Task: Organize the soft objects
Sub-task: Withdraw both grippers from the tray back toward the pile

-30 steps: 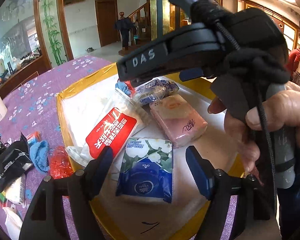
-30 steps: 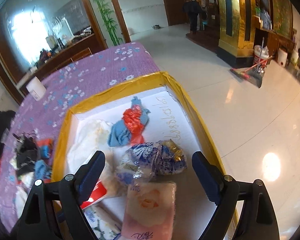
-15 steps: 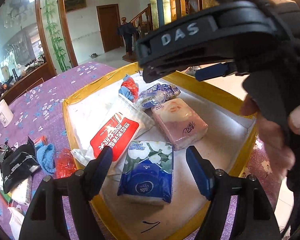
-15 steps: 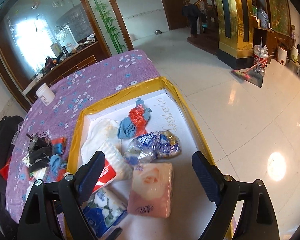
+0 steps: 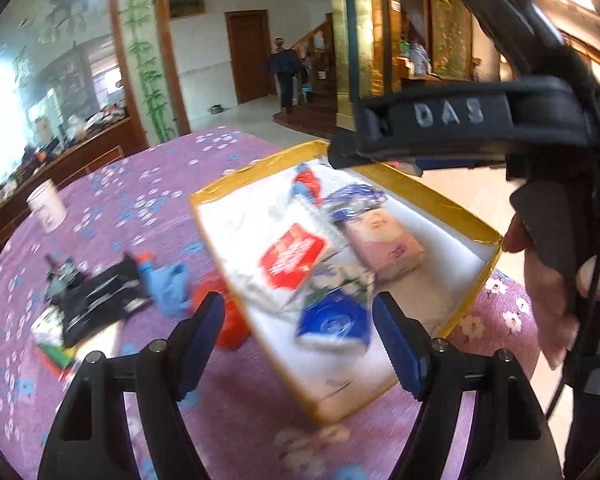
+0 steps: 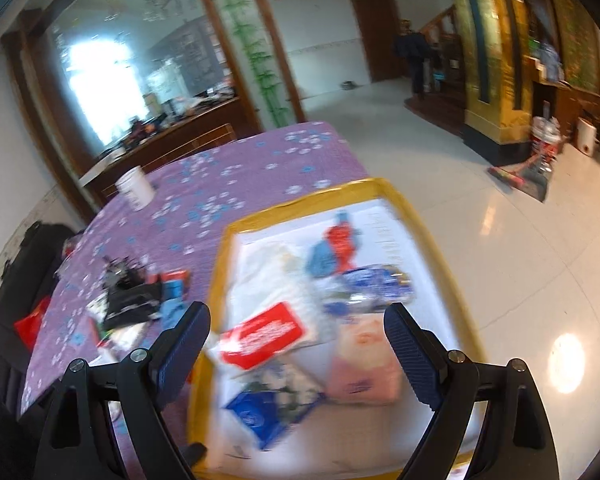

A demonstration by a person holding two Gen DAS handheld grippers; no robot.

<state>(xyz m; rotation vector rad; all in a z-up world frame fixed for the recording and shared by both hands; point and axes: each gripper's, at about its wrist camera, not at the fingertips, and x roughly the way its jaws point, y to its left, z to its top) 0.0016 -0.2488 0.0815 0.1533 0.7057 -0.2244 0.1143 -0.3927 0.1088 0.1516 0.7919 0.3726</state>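
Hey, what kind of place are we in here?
Probably a large family home's main hall: a table with a purple floral cloth, a polished tile floor, and a wooden staircase beside a wooden door.

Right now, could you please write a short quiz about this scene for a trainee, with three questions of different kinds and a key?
1. True or false: the left tongs are shut on the blue tissue pack.
2. Multiple choice: where does the pink tissue pack lie? A) on the purple tablecloth B) inside the yellow-rimmed tray C) on the floor
3. Fill in: the white cup stands on the ______, outside the tray.

Key: 1. False, both the left and the right tongs are open and empty. 2. B. 3. purple tablecloth.
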